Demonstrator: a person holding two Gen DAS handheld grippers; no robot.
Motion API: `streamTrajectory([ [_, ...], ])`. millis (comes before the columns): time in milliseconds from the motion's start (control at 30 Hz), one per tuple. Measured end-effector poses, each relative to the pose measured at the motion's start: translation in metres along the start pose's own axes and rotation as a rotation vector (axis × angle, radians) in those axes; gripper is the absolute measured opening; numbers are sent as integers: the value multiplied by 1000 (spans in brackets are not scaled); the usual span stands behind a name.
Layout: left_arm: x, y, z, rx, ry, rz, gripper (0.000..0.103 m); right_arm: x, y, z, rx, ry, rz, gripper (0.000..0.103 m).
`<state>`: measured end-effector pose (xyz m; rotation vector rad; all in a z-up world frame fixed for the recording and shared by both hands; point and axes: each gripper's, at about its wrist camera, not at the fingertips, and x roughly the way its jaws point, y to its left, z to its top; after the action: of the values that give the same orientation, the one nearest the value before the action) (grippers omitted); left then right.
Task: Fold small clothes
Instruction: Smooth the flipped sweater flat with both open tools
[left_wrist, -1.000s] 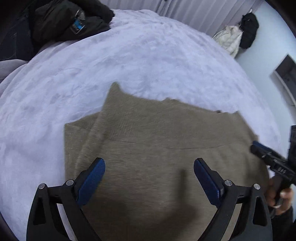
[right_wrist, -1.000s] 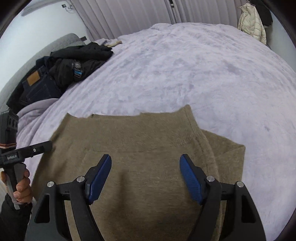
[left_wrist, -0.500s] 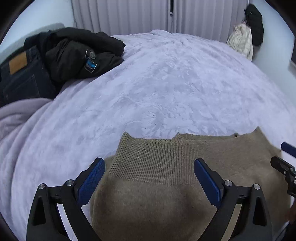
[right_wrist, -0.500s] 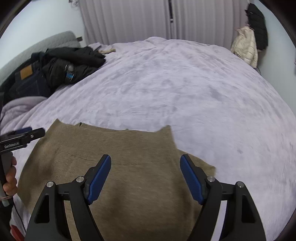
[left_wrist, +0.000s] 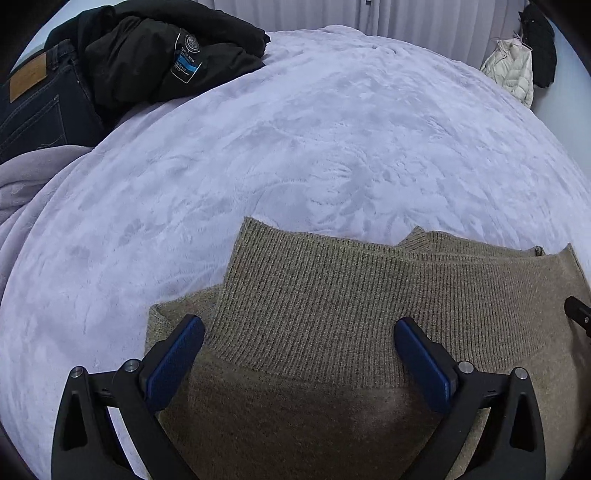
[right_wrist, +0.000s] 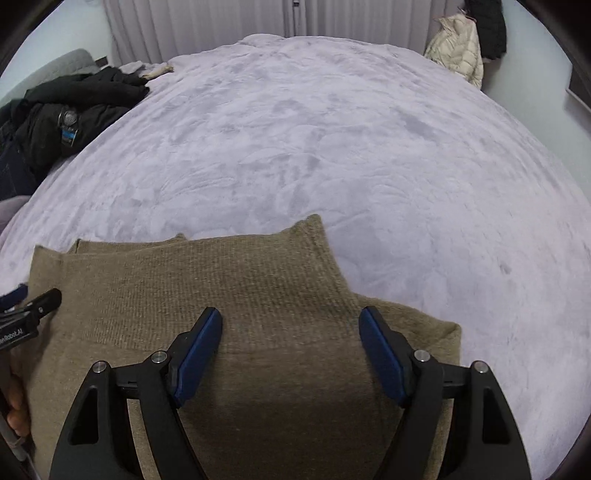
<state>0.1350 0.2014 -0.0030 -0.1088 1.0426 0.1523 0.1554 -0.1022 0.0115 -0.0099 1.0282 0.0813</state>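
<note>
An olive-brown knit sweater (left_wrist: 332, 266) lies folded on the lavender bed cover (left_wrist: 295, 147), its ribbed band on top and facing away from me. My left gripper (left_wrist: 298, 322) hovers over the sweater's left part. Its jaws are opening, with only the flat knit below them and no pad pressing on it. My right gripper (right_wrist: 291, 312) hangs over the right part of the sweater (right_wrist: 240, 280), jaws also opening and holding nothing. Each gripper shows at the edge of the other's view: the right gripper (left_wrist: 576, 314), and the left gripper (right_wrist: 37, 306) with a hand (right_wrist: 16, 410) on it.
A black jacket (left_wrist: 159, 55) and dark jeans (left_wrist: 33, 103) are piled at the far left, with a grey blanket (left_wrist: 26, 181) below them. A cream puffer jacket (left_wrist: 513, 70) hangs at the far right by the curtains. Bare bed cover stretches beyond the sweater.
Both grippers drew back toward the near side and tipped up, so the sweater sits lower in both views and its ribbed band shows. The left jaws spread slightly wider.
</note>
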Motion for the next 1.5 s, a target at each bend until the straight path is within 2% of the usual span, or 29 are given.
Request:
streamTrajectory([
  [100, -6, -4, -1, 8, 2, 18, 103, 6, -20, 3, 100, 27, 65, 83],
  [233, -28, 0, -6, 22, -26, 65, 103, -27, -10, -3, 35, -16, -26, 83],
  [367, -71, 2, -21, -8, -98, 10, 103, -72, 8, -19, -2, -114, -28, 85],
  [433, -89, -5, -32, -15, -123, -33, 103, -77, 21, -28, -33, -95, -10, 85],
  [500, -100, -20, -47, 29, -129, -51, 103, -72, 43, -40, -108, -44, 19, 85],
  [600, -102, -38, -74, 122, -130, -40, 103, -67, 68, -64, -207, -19, 7, 85],
  [667, -93, -37, -88, 147, -104, -5, 103, -64, 71, -81, -238, -11, 3, 85],
  [700, -85, -30, -94, 136, -79, 23, 103, -67, 68, -88, -243, -28, 3, 85],
  [733, -80, -20, -99, 111, -62, 20, 103, -70, 61, -92, -238, -39, 5, 85],
  [800, -80, 10, -105, 13, -48, -61, 103, -72, 41, -92, -196, -40, -2, 85],
  [833, -82, 21, -107, -17, -50, -77, 103, -76, 29, -94, -171, -46, -10, 84],
  [867, -84, 31, -110, -38, -56, -74, 103, -79, 15, -95, -144, -53, -28, 85],
  [933, -84, 46, -116, -74, -47, -24, 103, -81, -12, -95, -89, -51, -39, 85],
  [967, -83, 54, -120, -101, -27, -47, 103, -81, -27, -98, -42, -34, -55, 86],
  [1000, -86, 64, -123, -142, -11, -77, 103, -83, -39, -99, -2, -26, -32, 86],
  [1033, -92, 70, -128, -175, -12, -74, 103, -87, -50, -102, 45, -21, -7, 86],
  [1100, -113, 74, -137, -205, -53, -47, 103, -107, -57, -110, 98, -60, -55, 86],
  [1167, -127, 70, -146, -214, -87, -54, 103, -131, -43, -120, 57, -135, -83, 87],
  [1200, -134, 63, -152, -214, -91, -85, 103, -140, -32, -125, 26, -156, -74, 87],
  [1267, -142, 40, -159, -156, -97, -131, 103, -152, 3, -137, -62, -177, -9, 87],
  [1367, -149, 2, -164, -21, -150, -133, 103, -151, 65, -152, -247, -179, 82, 87],
  [1433, -139, -10, -165, 20, -131, -113, 103, -140, 94, -162, -342, -174, 59, 87],
  [1500, -119, -7, -168, 21, -84, -78, 103, -122, 103, -169, -384, -135, 22, 87],
])
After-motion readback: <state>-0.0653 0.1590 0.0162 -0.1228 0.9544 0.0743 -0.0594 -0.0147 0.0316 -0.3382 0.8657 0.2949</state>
